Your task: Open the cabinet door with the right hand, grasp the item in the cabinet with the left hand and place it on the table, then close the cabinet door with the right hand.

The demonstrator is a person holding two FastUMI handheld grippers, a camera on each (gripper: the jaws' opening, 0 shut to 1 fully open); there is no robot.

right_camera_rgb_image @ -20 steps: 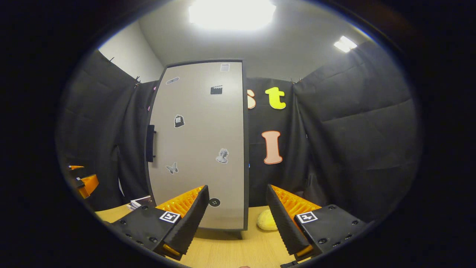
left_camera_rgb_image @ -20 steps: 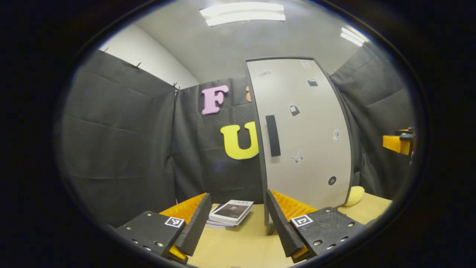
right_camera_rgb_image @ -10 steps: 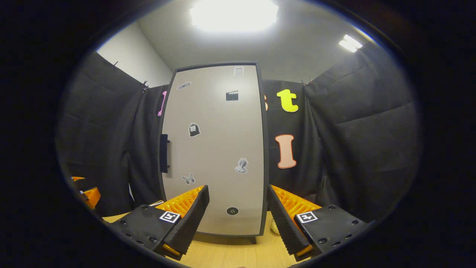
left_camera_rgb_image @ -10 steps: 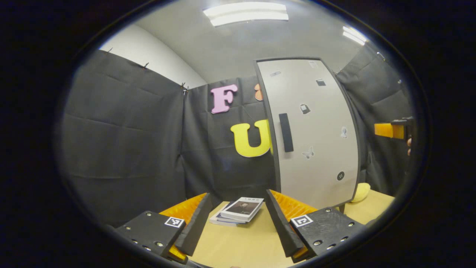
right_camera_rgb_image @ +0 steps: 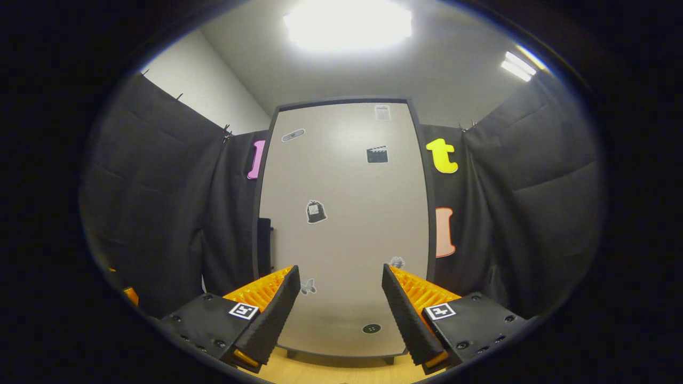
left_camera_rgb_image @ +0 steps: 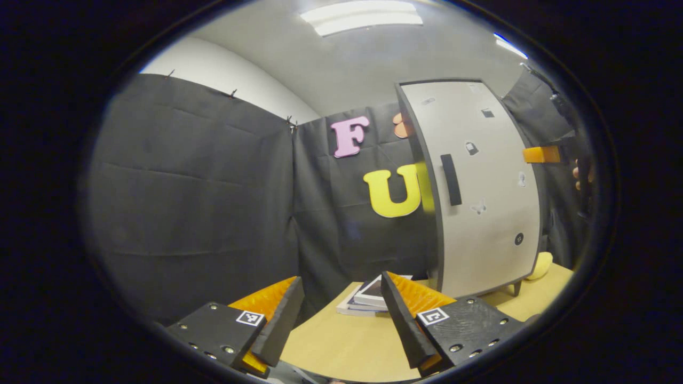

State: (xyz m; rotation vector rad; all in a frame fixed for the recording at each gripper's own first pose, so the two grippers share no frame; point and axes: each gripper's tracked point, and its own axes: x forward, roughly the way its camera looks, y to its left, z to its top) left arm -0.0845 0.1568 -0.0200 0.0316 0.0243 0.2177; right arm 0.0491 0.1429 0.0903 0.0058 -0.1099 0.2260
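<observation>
A tall grey cabinet (right_camera_rgb_image: 344, 224) with small stickers on its shut door stands on the wooden table (left_camera_rgb_image: 347, 346). Its dark vertical handle (left_camera_rgb_image: 451, 180) sits on the door's left edge, also seen as the handle (right_camera_rgb_image: 263, 245) in the right gripper view. My right gripper (right_camera_rgb_image: 340, 314) is open and faces the middle of the door from close by, touching nothing. My left gripper (left_camera_rgb_image: 339, 320) is open above the table, left of the cabinet, with nothing between its fingers. The cabinet's inside is hidden.
A small stack of books (left_camera_rgb_image: 368, 298) lies on the table left of the cabinet. A soft yellow object (left_camera_rgb_image: 539, 265) sits behind the cabinet's right side. A hand (left_camera_rgb_image: 579, 173) holds the right gripper at mid-door height. Black cloth walls close in all round.
The right gripper has risen and come nearer the door, which now sits centred in its view. The left gripper has swung left, so the cabinet has slid to the right of its view.
</observation>
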